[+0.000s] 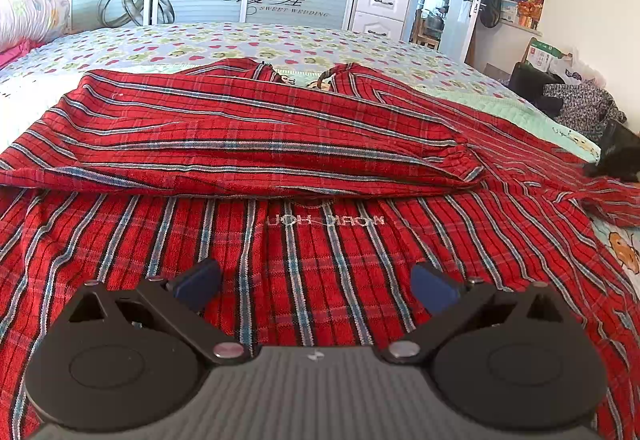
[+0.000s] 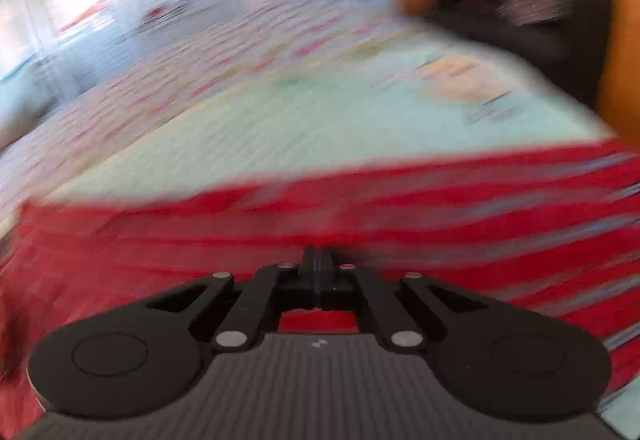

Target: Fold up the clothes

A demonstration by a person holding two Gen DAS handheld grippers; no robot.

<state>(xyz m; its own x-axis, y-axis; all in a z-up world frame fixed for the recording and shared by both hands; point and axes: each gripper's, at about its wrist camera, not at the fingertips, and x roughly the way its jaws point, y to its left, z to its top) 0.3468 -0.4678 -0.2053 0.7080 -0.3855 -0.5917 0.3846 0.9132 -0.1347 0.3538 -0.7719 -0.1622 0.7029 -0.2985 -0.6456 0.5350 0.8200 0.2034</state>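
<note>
We have one red plaid shirt [image 1: 320,168] spread across the bed [image 1: 280,44], back up, with one sleeve [image 1: 256,144] already laid over the body and the other trailing off to the right edge. Our left tool [image 1: 316,284] hovers over the hem area with its jaws spread wide and nothing between them. Our right tool [image 2: 319,260] shows its fingers drawn together; the view is badly blurred, and we cannot tell whether any cloth is pinched there. We count two tools, one shirt, two sleeves, one bed. The risk, as we judge it: if the right tool sweeps on this fast, it may drag the fabric and undo the folded sleeve. The trailing sleeve could also slide off the bed edge, pulling the shirt askew.
</note>
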